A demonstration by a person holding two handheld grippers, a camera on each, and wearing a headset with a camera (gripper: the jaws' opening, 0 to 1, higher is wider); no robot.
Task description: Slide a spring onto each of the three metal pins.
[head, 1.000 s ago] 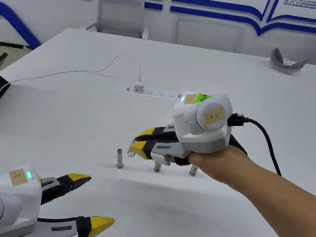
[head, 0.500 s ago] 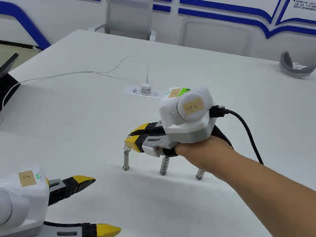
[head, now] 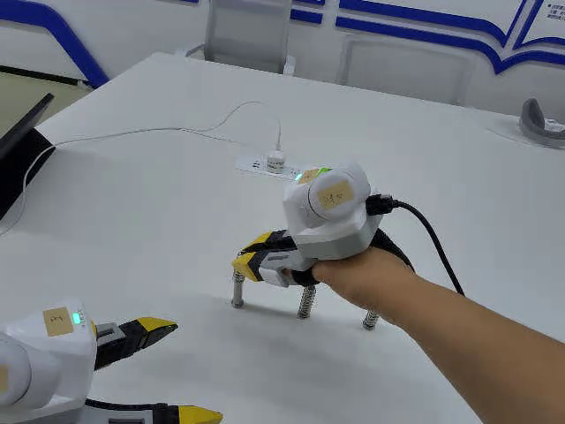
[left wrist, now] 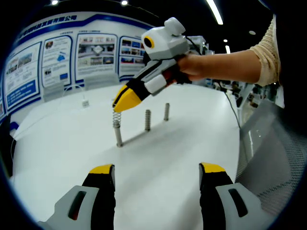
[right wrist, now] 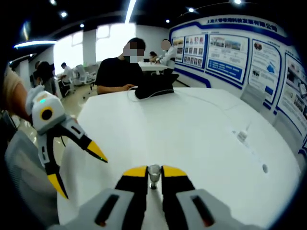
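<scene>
right tongs (head: 240,263) are pinched on a spring (left wrist: 116,119) at the top of the left pin (head: 237,291), just under their yellow tips, with the pin's lower shaft bare down to the white table (head: 159,203). left tongs (head: 194,371) hover with jaws wide apart and nothing between them, low and well short of the pins. the middle pin (head: 306,302) and right pin (head: 370,320) stand upright in the same row, each with a spring coiled round it, the right one just below the person's hand (head: 371,278).
</scene>
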